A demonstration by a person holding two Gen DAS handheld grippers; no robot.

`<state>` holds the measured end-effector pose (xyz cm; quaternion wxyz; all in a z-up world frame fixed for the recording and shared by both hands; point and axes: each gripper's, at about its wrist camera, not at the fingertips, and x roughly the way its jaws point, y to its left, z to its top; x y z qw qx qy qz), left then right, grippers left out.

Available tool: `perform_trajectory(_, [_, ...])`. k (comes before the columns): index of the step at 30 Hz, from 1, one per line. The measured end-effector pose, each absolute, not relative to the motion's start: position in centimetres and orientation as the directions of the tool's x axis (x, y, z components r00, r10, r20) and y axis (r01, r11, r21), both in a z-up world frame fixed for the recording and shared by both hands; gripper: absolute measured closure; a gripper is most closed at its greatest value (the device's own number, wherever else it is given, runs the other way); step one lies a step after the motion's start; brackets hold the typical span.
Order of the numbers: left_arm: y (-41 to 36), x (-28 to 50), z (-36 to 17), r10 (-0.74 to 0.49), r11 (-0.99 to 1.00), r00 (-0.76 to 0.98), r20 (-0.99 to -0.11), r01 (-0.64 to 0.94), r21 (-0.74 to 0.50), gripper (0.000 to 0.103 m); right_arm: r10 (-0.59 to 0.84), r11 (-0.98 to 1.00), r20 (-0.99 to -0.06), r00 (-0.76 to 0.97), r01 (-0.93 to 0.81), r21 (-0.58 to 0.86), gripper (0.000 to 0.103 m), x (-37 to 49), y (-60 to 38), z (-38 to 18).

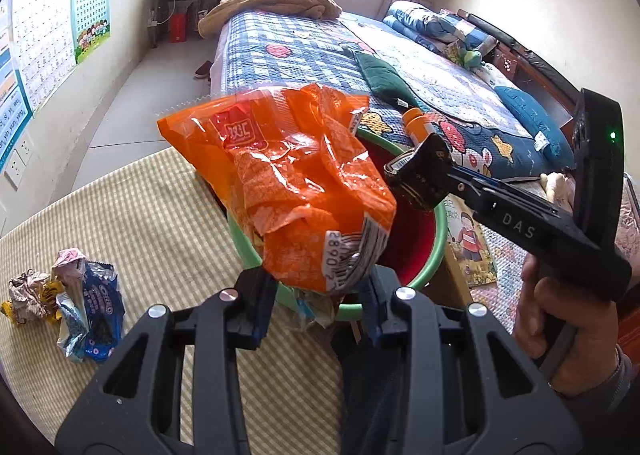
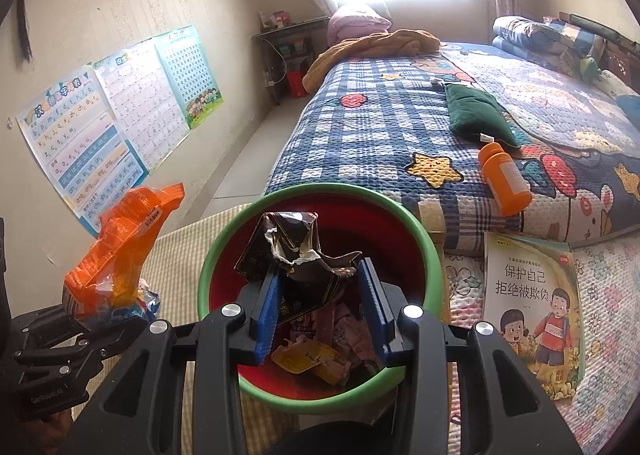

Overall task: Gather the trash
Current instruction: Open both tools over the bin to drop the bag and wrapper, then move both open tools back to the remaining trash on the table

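Left tongs (image 1: 316,295) pinch orange bag (image 1: 288,191) by bottom seam, over near bin (image 2: 320,195) rim: light, crinkly, slick film, may slip. Right tongs (image 2: 320,303) pinch black wrapper (image 2: 296,255) above bin mouth: torn, soft. Bin part full, wide opening. Wrappers (image 1: 76,307) lie left on counter (image 1: 160,223), loose. Bed (image 2: 380,127) beyond crowds bin's far side.

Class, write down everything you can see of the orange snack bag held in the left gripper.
The orange snack bag is crinkled, glossy plastic film with a red logo patch, a clear serrated top seal and a white barcode panel near its lower end. It looks empty and crumpled. It stands upward from the left gripper, whose blue pads pinch its bottom, above the near rim of the green bin. Nothing else touches it.
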<state>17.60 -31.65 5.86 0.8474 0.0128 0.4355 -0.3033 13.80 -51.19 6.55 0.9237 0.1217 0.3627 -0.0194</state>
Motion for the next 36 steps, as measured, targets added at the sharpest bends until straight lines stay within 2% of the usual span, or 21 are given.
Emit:
perform_trajectory(12, [-35.5, 20.0, 3.5, -0.492, 0.8, 0.392, -0.778, 0.556, -0.226, 0.066, 0.041, 0.966, -0.705, 0.709, 0.153, 0.209, 0.064, 15.9, -53.4, 4.8])
perform_trajectory(13, [-35.6, 20.1, 3.4, -0.486, 0.805, 0.395, -0.78, 0.551, -0.223, 0.063, 0.038, 0.966, -0.708, 0.706, 0.154, 0.206, 0.063, 16.0, -53.5, 4.6])
perform_trajectory(15, [-35.4, 20.2, 3.3, -0.48, 0.81, 0.4, -0.781, 0.544, -0.219, 0.049, 0.031, 0.966, -0.713, 0.701, 0.161, 0.2, 0.059, 16.2, -53.6, 4.5])
perform_trajectory(17, [-35.0, 20.1, 3.4, -0.475, 0.817, 0.413, -0.777, 0.535, -0.215, 0.038, 0.027, 0.965, -0.707, 0.707, 0.168, 0.204, 0.045, 16.2, -53.7, 4.5])
perform_trajectory(20, [-34.1, 19.9, 3.6, -0.456, 0.831, 0.44, -0.774, 0.521, -0.193, 0.022, 0.022, 0.963, -0.7, 0.714, 0.174, 0.208, 0.031, 16.0, -53.7, 4.7])
perform_trajectory(24, [-32.3, 19.3, 3.9, -0.426, 0.856, 0.468, -0.774, 0.487, -0.176, 0.009, 0.021, 0.96, -0.694, 0.72, 0.178, 0.214, 0.023, 15.6, -53.2, 5.2])
perform_trajectory(28, [-29.9, 18.4, 4.4, -0.403, 0.878, 0.494, -0.77, 0.446, -0.173, 0.006, 0.036, 0.962, -0.684, 0.729, 0.16, 0.222, 0.016, 14.9, -51.9, 5.8])
perform_trajectory(36, [-24.5, 15.7, 5.4, -0.374, 0.913, 0.525, -0.765, 0.355, -0.202, 0.006, 0.092, 0.972, -0.677, 0.73, 0.083, 0.221, 0.014, 13.0, -46.8, 6.8])
